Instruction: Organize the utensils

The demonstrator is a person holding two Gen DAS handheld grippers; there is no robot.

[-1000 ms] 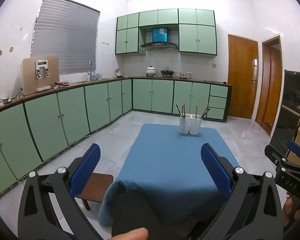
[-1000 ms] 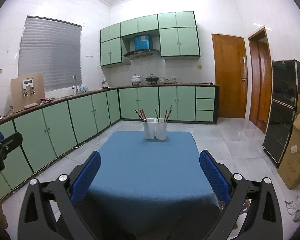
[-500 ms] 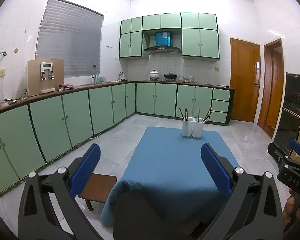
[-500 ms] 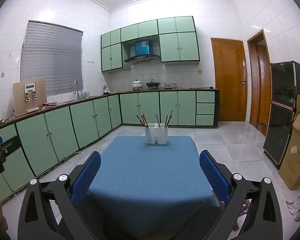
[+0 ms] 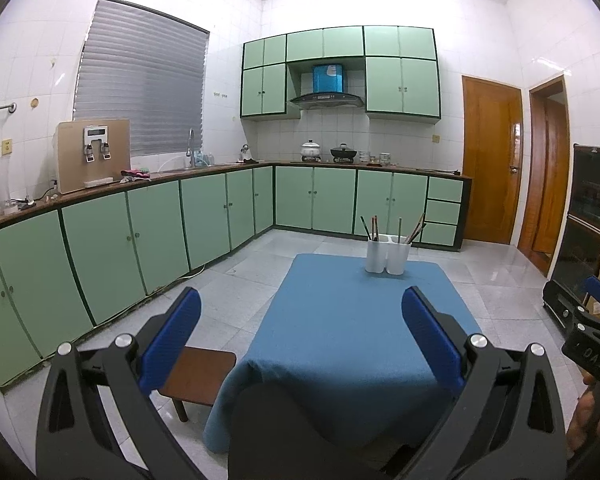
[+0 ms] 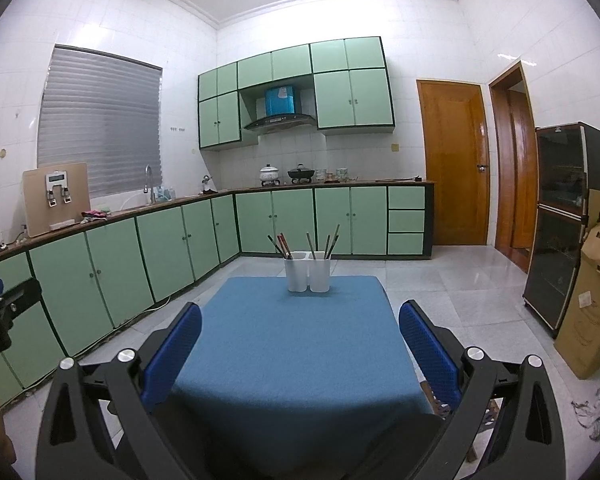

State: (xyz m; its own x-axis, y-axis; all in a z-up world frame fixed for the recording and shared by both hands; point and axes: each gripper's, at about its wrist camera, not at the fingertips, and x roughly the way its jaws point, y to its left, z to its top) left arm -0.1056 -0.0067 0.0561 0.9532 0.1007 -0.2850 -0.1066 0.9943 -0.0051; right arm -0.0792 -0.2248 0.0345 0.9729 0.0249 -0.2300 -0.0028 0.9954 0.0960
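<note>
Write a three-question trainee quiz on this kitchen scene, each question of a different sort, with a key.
1. True or false: the left gripper holds a chopstick.
2. Multiple choice: the two white holders stand on the blue tablecloth at its (A) near edge, (B) far end, (C) left corner.
3. Fill in: beside the table, low on the left in the left wrist view, stands a brown wooden ____.

Key: 1 false, both the left gripper and the right gripper are open and empty; 2 B; 3 stool.
</note>
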